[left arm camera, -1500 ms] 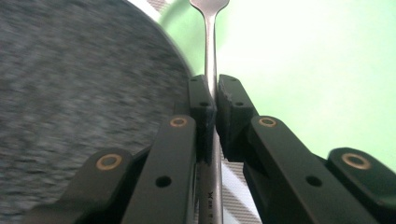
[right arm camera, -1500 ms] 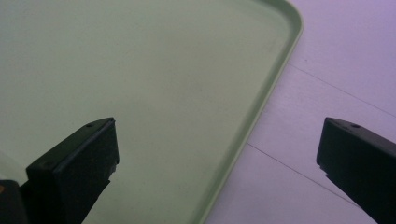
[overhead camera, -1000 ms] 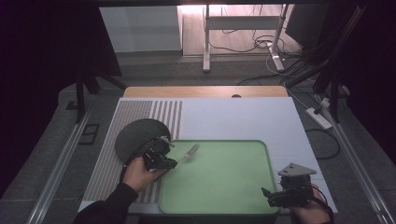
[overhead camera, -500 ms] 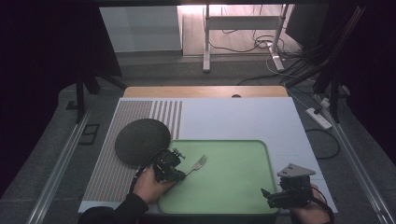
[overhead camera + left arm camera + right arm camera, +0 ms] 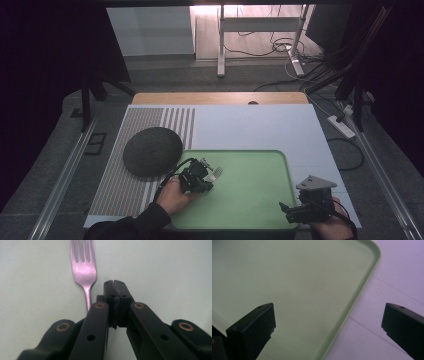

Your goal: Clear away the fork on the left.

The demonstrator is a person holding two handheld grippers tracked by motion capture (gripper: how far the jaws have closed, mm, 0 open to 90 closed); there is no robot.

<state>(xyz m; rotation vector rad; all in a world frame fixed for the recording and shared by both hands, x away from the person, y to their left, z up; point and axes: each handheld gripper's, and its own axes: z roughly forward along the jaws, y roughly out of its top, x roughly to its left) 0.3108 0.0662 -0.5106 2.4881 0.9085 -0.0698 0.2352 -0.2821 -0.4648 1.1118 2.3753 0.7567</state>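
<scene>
- Two grippers sit over my green tray [image 5: 260, 165].
- My left gripper [image 5: 115, 285] has its jaws pressed together; whether they pinch the fork [image 5: 83, 270] I cannot tell.
- Fork: on the tray's far left part, handle running beside and under my left jaw.
- My right gripper [image 5: 328, 315] is spread wide, holding nothing, at the tray's near right corner.
- Dark round dome [image 5: 152, 151]: left of the tray.

Left claw [image 5: 206, 176] carried fork [image 5: 215, 174] from dark dome [image 5: 152, 150] onto green tray [image 5: 260, 200]
</scene>
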